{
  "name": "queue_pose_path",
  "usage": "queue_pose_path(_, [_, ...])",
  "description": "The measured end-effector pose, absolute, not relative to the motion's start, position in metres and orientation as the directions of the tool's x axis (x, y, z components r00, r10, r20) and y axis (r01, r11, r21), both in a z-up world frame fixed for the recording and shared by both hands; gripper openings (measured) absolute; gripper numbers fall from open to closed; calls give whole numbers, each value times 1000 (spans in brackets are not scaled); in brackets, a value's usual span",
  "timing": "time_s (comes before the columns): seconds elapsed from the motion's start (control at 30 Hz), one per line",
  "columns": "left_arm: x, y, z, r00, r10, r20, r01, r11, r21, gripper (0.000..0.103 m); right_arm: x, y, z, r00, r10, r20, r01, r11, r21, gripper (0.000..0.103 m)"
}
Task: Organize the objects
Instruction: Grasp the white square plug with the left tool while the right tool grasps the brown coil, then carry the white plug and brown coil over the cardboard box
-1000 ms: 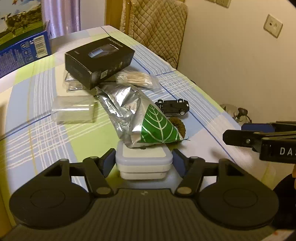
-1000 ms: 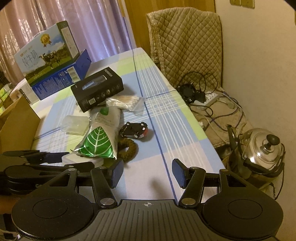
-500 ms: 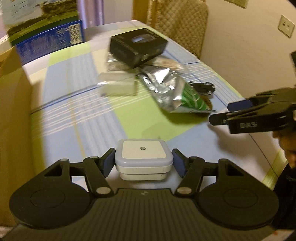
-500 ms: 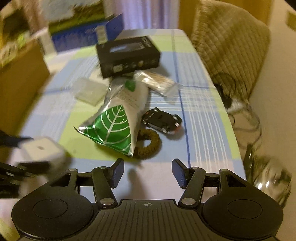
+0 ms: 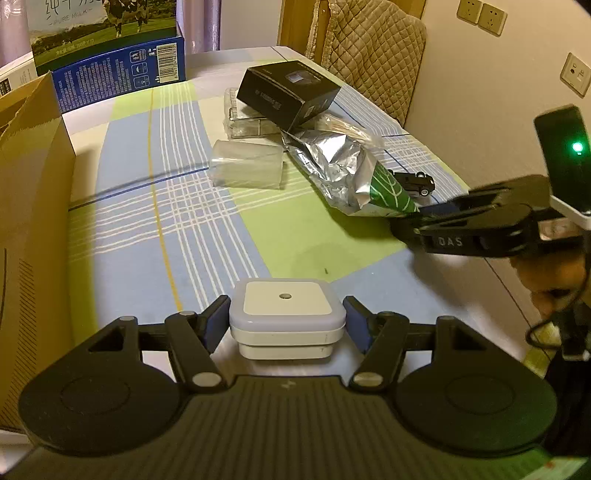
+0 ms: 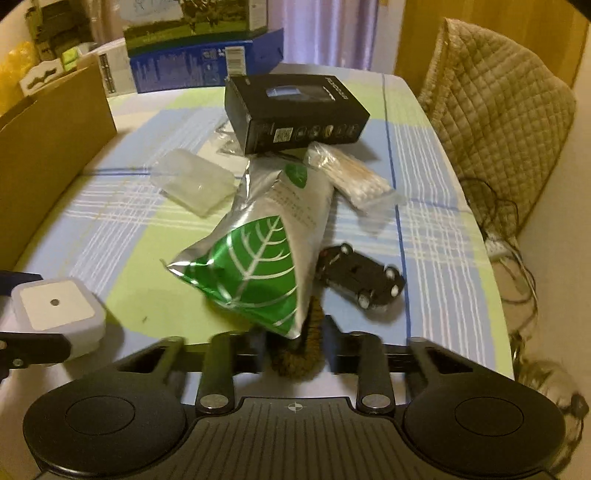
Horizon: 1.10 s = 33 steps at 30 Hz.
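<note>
The left gripper [image 5: 287, 325] is pinching the white box [image 5: 286, 317] above the near table [image 5: 147, 229], needing level carrying left toward the carton [image 5: 29, 221], while the right gripper [image 6: 297, 349] is closing around the brown ring [image 6: 306, 350].

A worktop [image 5: 155, 206] draped in a blue, green and white plaid cloth fills a warmly lit room. A chair [image 6: 495, 107] with a quilted beige cover stands at its far right corner, against a cream wall [image 5: 480, 96] fitted with power sockets [image 5: 480, 16]. Pale purple curtains [image 6: 332, 29] hang beyond, beside wooden panelling [image 6: 480, 14]. Tangled cables [image 6: 506, 221] lie on the floor.
</note>
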State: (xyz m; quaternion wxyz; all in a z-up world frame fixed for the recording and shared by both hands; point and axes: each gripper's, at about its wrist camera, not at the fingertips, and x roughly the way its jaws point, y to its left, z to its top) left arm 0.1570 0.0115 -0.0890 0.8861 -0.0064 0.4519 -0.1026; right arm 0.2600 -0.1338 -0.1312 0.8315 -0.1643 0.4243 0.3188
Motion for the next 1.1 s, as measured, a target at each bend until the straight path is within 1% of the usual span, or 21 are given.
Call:
queue_pose_path(0.03, [157,11,-89,571,-187,-799,178,979,-102,61,256,-135,-130,437,379,-815,-654,756,1,16])
queue_pose_path(0.17, [157,9,-89,569,-183,-802,191,978,-88,61,233,-141,-124,419,361,-833,-606,795,40,15])
queue_pose_path(0.33, [156,9,-89,561,-180,-808,203,976,-76,61,200,-153,-117,378,395,-837,-562,816,131,14])
queue_pose_path(0.47, [155,8,-91,557,-173,-813,209,976,-65,61,182,-155,-115,357,417,-836,-557,814,169,14])
queue_pose_path(0.73, [151,7,-87,552,-160,-819,208,977,-50,60,174,-156,-110,372,436,-819,-550,814,184,14])
queue_pose_path(1.1, [125,8,-51,601,-163,-783,175,982,-70,60,158,-156,-76,404,481,-778,-575,795,194,14])
